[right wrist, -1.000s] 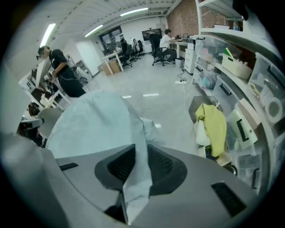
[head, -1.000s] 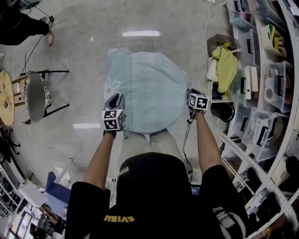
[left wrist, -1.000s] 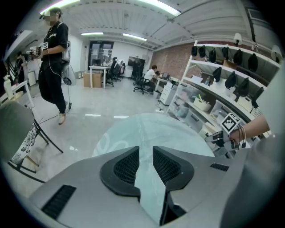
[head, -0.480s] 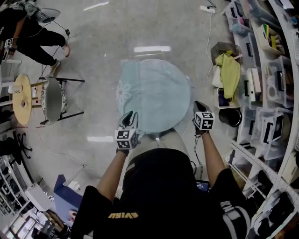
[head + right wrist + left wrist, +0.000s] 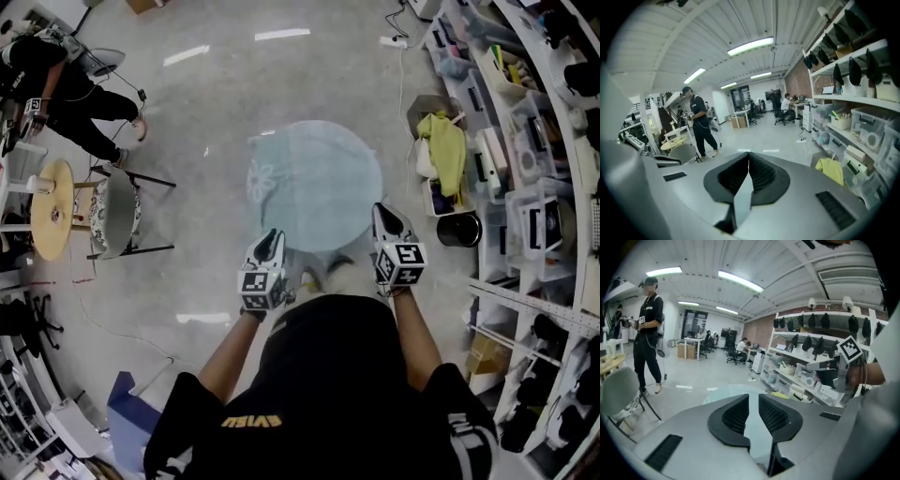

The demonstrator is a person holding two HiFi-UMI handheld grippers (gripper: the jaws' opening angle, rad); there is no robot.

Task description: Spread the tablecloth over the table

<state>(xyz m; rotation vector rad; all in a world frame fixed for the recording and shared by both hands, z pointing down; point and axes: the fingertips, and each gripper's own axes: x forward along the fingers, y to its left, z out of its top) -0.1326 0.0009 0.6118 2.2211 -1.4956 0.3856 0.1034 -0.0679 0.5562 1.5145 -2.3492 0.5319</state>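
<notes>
Seemingly all but done. Finds the pale blue tablecloth (image 5: pixel 314 183) lying flat across the round desk (image 5: pixel 369 221), covering the whole top as far as the head view shows, with a flower print toward the left side. Cannot judge the evenness of the overhang from above.

Holds both tools clear of the cloth. Has the left gripper (image 5: pixel 272 239) just short of the near edge, jaws part spread and just been closing, with nothing between them. Has the right gripper (image 5: pixel 382 214) by the near right edge, jaws pressed together on nothing.

Leaves little to do, by the look of it: perhaps a check of the far edge and a tug at any crease, though shows none from here.
</notes>
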